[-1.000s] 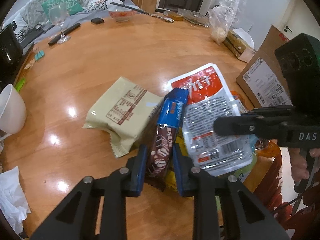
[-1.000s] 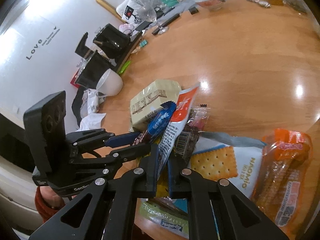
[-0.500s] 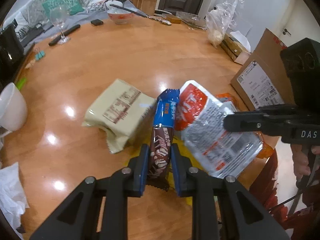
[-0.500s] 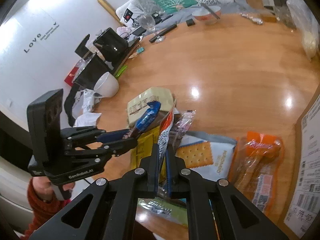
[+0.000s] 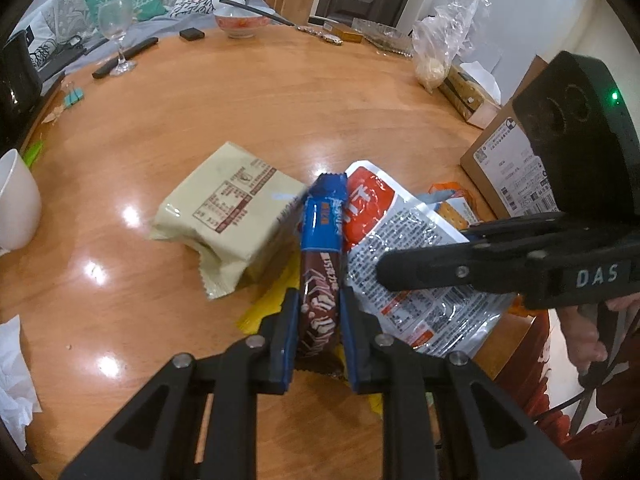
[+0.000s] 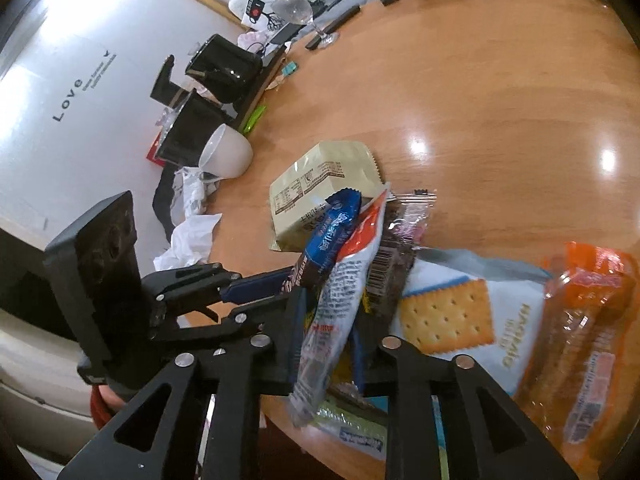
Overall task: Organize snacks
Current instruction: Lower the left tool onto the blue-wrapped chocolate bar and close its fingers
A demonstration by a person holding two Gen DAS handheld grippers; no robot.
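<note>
Jaws: left gripper clamps bar | right gripper opening around pouch | beige pack alongside

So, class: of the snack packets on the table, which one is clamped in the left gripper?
The long blue-and-brown bar, pinched at its brown end by the left gripper. The beige packet lies flat beside it, and the red-and-clear pouch sits in the right gripper's opening jaws.

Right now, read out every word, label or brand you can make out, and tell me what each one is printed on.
"DAS": on the right tongs, white letters on the black body.
"Love": on the white wall, with a smaller line beside it too small to read.
"NAOMIO": roughly, on the cracker bag; blurred, so unsure.
Chocolate bar wrapper, red and clear packet, beige packet, cardboard box label and orange bag: print too small or blurred to read.
</note>
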